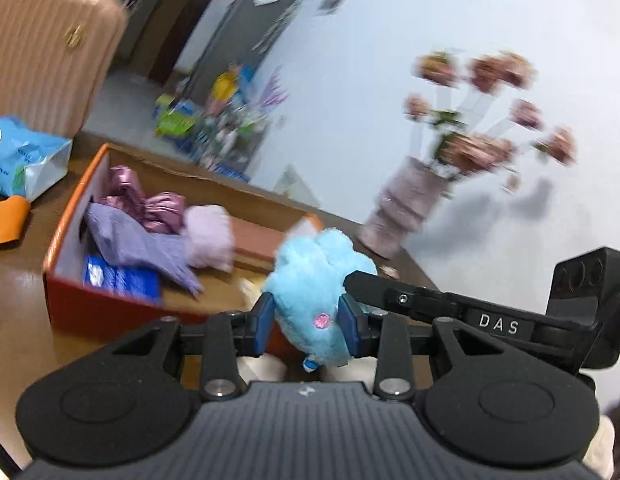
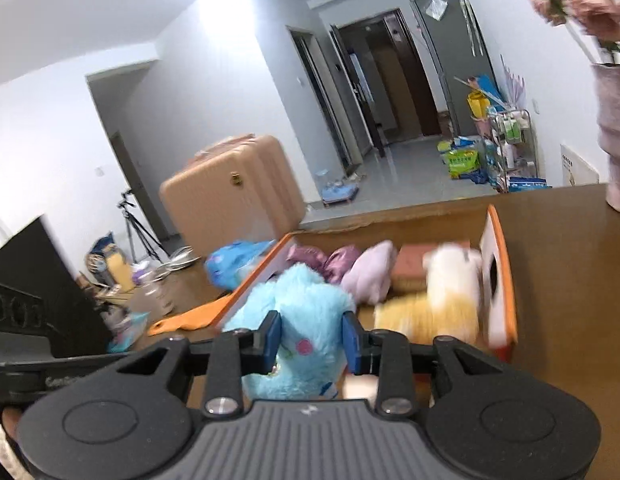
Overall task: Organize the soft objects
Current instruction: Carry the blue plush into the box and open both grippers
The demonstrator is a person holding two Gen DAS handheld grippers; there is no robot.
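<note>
While both claws share one load: two-handed carry, judged from the toy's bulk and floppiness.
Task item: blue plush toy (image 1: 310,280), fluffy, a pink spot on its side, raised off the tabletop (image 1: 21,292) at the near edge of the orange box (image 1: 81,308).
Left claw (image 1: 307,324): blue pads pressed into the plush on either side, pinching it.
Right claw (image 2: 312,338): likewise clamped on the same toy; its long black finger crosses the left view.
Pose: both claws side by side, tilted slightly downward, aimed at the box.
Box contents: purple sock (image 1: 141,248), shiny mauve fabric (image 1: 145,200), pale pink plush (image 1: 209,236), blue packet (image 1: 121,280); cream-and-yellow plush (image 2: 442,292) at the far end.
Likely reason for hold: drop the toy among the other soft things.
Nearby: vase of pink flowers (image 1: 406,208) by the wall-side edge.
</note>
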